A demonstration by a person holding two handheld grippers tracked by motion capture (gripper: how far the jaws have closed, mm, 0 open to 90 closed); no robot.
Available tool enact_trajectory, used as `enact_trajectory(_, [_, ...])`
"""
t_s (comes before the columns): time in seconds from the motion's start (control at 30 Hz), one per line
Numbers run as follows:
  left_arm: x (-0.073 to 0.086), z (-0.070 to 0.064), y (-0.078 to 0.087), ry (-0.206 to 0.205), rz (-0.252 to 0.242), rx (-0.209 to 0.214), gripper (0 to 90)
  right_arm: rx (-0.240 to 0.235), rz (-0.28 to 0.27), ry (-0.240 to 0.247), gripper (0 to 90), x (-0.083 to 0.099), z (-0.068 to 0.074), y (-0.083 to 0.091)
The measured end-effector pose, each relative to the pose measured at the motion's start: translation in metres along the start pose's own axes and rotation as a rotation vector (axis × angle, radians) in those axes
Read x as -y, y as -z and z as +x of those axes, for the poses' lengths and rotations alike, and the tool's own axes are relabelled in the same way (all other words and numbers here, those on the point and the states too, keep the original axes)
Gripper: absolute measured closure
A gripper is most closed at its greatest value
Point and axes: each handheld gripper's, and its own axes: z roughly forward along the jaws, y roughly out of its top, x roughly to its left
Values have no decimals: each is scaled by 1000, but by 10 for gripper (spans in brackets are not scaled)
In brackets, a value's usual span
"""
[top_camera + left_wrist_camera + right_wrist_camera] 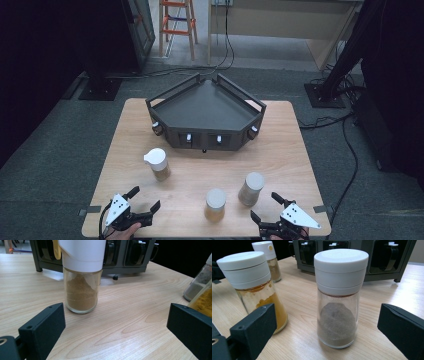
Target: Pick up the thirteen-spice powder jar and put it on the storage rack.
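No words, numbers, brand names or signs can be read anywhere. The three spice jars [215,205] carry plain white lids. The dark rack [206,112] is unmarked too.

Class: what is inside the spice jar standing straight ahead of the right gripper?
The jar holds grey-brown powder, heaped in roughly its lower half. The white cap covers the top, so its inside stays unseen.

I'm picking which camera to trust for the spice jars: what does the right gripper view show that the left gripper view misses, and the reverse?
Right gripper view alone: the whole grey-powder jar with its flat white cap, and the yellow-spice jar's cap.

Left gripper view alone: the brown-powder jar close up, standing between the open left tongs.

Shared: all three jars, the dark rack behind them, the wooden table. The right tongs are open too.
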Motion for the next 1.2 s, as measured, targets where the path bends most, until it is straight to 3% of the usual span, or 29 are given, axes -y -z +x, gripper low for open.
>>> enact_trajectory(0.73, [-1, -3, 2, -19, 1, -3, 17, 1, -12, -18, 22, 1, 1, 2])
enact_trajectory(1.2, [-11, 1, -11, -16, 24, -15, 17, -3, -10, -22, 22, 0, 3, -1])
